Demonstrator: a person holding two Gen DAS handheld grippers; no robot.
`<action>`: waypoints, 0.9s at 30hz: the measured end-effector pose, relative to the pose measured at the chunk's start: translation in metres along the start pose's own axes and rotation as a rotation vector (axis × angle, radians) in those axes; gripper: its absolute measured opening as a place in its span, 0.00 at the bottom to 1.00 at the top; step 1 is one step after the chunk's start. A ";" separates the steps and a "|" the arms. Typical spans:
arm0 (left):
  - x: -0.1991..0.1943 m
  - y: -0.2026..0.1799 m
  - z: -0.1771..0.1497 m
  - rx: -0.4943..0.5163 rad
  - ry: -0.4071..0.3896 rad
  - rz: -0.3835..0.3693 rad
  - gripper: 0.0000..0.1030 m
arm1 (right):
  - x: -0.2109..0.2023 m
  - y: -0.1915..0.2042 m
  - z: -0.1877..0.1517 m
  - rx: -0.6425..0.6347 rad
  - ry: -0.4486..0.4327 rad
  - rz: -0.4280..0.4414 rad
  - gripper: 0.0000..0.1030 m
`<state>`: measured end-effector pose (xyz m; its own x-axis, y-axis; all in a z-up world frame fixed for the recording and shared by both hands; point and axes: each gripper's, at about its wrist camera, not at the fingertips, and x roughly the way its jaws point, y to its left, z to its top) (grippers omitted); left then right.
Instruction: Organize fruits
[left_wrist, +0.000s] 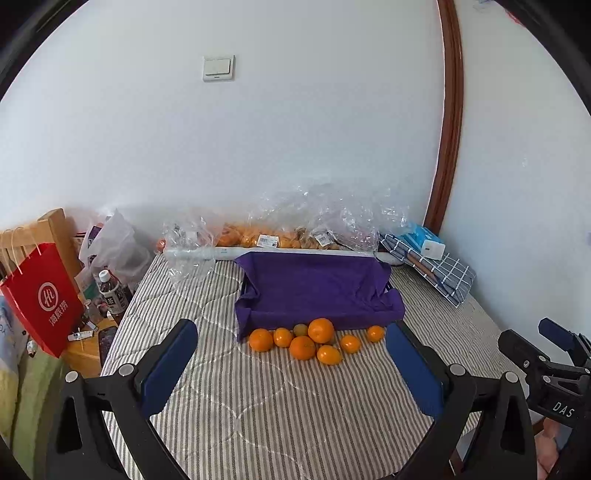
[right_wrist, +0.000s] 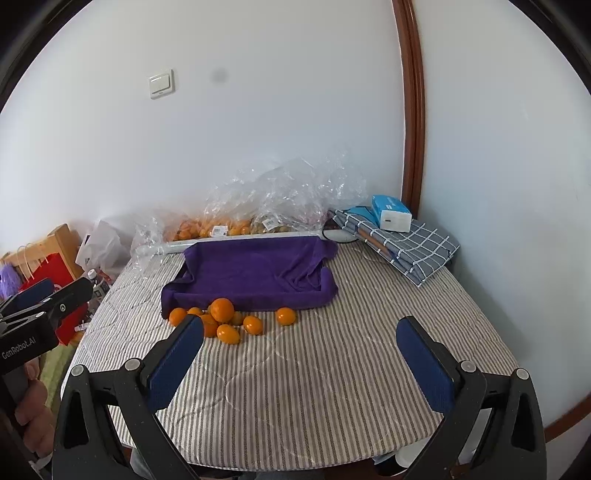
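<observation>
Several oranges (left_wrist: 303, 341) lie in a loose cluster on the striped cloth, right in front of a tray lined with a purple towel (left_wrist: 317, 288). One small greenish fruit (left_wrist: 300, 329) sits among them. The cluster (right_wrist: 225, 321) and the purple tray (right_wrist: 255, 273) also show in the right wrist view. My left gripper (left_wrist: 291, 369) is open and empty, hovering short of the oranges. My right gripper (right_wrist: 299, 354) is open and empty, to the right of the cluster. Each gripper shows at the edge of the other's view.
Clear plastic bags of more fruit (left_wrist: 280, 229) lie along the wall behind the tray. A folded checked cloth with a blue tissue pack (right_wrist: 391, 212) sits at the back right. A red paper bag (left_wrist: 40, 299) and bottles (left_wrist: 110, 291) stand off the table's left edge.
</observation>
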<state>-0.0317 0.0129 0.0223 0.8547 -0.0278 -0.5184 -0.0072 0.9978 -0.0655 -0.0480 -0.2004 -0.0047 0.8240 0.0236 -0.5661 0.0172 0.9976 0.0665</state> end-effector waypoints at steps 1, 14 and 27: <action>0.000 0.001 0.001 -0.004 0.000 -0.004 1.00 | 0.000 0.001 0.000 -0.001 0.002 -0.001 1.00; -0.002 0.005 0.002 -0.012 -0.002 -0.017 1.00 | -0.002 0.002 0.002 -0.008 -0.004 0.008 1.00; 0.003 0.004 -0.003 -0.016 0.008 -0.018 1.00 | -0.002 0.004 0.003 -0.020 -0.022 0.027 1.00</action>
<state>-0.0310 0.0165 0.0178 0.8504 -0.0460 -0.5242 -0.0005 0.9961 -0.0881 -0.0480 -0.1966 -0.0010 0.8365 0.0498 -0.5457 -0.0166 0.9977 0.0655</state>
